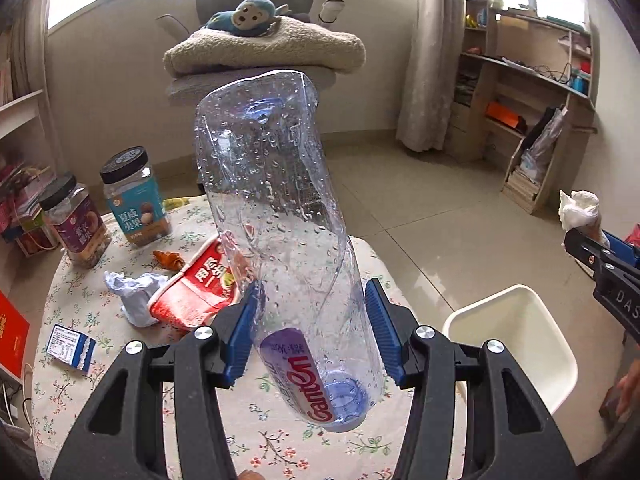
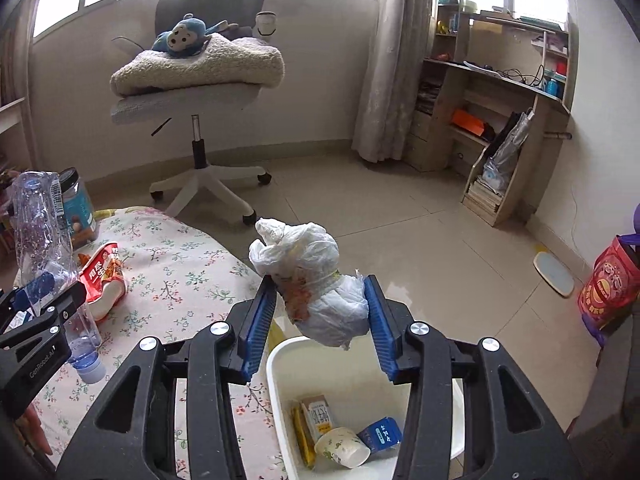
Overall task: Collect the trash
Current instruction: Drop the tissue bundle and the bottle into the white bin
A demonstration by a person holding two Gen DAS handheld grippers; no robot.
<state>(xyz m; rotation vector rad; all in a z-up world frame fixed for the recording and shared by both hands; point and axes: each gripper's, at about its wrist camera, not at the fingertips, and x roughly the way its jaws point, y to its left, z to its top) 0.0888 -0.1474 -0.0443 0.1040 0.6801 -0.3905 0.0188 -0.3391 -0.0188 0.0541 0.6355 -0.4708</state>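
My left gripper is shut on a clear, wet plastic bottle, held cap-end toward the camera above the floral-cloth table. The right wrist view shows the same bottle at the far left. My right gripper holds a crumpled white plastic wad with orange stains between its blue pads, directly above a white bin. In the bin lie a carton, a paper cup, a blue box and a yellow wrapper. On the table lie a red wrapper, a crumpled paper and a small blue box.
Two lidded snack jars stand at the table's far left. An office chair carrying a blanket and a plush toy stands beyond the table. Wooden shelves fill the right corner. A red bag sits on the floor at the right.
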